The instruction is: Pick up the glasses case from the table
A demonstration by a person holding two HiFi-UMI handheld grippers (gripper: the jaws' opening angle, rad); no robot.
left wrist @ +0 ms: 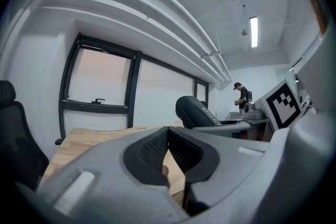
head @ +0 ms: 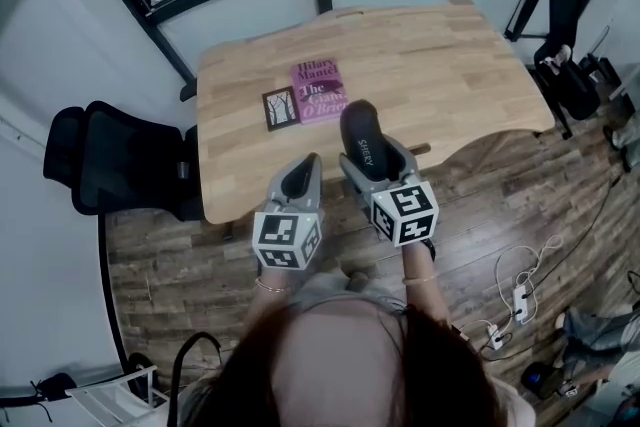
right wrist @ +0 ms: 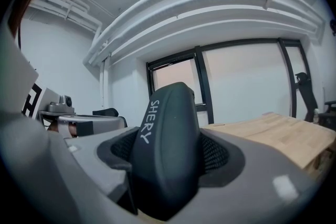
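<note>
The dark grey glasses case with white lettering is held up off the wooden table, clamped between the jaws of my right gripper. In the right gripper view the case fills the gap between the jaws and stands nearly upright. My left gripper sits to its left over the table's front edge, jaws shut with nothing between them. The left gripper view shows its closed tips and the case lifted at the right.
A pink book lies on the table beyond the grippers. A black office chair stands to the left of the table. Cables and a power strip lie on the wooden floor at the right. A person stands far off.
</note>
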